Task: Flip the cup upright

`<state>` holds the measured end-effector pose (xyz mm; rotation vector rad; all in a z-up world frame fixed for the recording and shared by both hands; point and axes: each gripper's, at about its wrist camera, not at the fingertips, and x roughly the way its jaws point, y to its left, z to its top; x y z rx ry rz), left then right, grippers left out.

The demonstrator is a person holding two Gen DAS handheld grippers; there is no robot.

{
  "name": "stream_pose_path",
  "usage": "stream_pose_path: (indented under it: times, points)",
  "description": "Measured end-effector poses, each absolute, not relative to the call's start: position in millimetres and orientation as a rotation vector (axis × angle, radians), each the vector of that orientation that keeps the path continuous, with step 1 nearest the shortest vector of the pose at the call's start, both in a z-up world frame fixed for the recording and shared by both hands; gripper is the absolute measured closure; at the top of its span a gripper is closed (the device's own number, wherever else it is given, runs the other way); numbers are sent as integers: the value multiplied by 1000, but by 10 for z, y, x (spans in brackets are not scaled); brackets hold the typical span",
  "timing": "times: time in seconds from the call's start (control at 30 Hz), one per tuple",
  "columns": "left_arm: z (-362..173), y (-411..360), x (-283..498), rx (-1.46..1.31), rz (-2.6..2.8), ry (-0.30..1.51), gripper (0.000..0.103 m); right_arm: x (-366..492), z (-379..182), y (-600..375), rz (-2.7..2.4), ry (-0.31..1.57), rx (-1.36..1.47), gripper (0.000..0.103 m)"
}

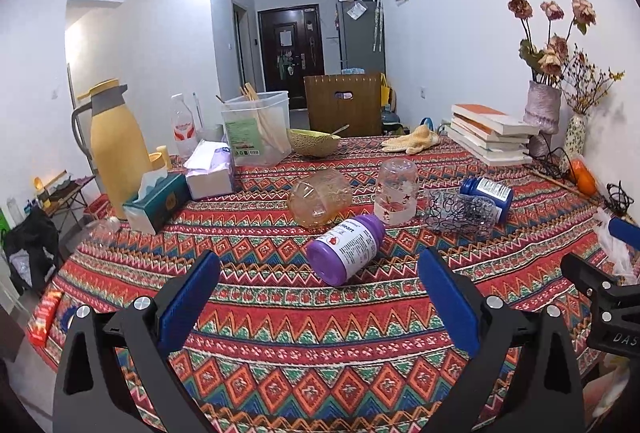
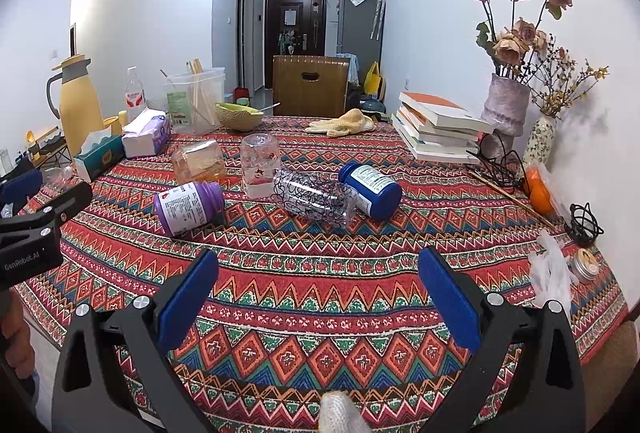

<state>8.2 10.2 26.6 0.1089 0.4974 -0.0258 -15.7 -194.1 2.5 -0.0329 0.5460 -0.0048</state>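
Observation:
A clear cup with red flower prints (image 1: 396, 191) (image 2: 261, 165) stands upside down, mouth on the patterned tablecloth, in the middle of the table. An amber glass cup (image 1: 319, 197) (image 2: 199, 161) lies on its side just left of it. A clear cup with black scribbles (image 1: 460, 211) (image 2: 314, 197) lies on its side to the right. My left gripper (image 1: 320, 273) is open, low over the near cloth, well short of the cups. My right gripper (image 2: 318, 273) is open too, empty, also short of them.
A purple bottle (image 1: 347, 248) (image 2: 188, 207) and a blue bottle (image 1: 486, 191) (image 2: 370, 189) lie among the cups. Tissue boxes (image 1: 156, 199), a yellow jug (image 1: 118, 145) and a plastic tub (image 1: 258, 127) line the left; books (image 2: 436, 127) and vases (image 2: 506, 105) the right.

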Motion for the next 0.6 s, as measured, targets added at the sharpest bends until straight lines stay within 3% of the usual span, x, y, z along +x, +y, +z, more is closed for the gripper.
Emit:
stream_pose_path:
  times: [0.6]
  points:
    - [342, 18, 636, 292, -86, 556, 7, 417, 13, -2003, 6, 599, -62, 7]
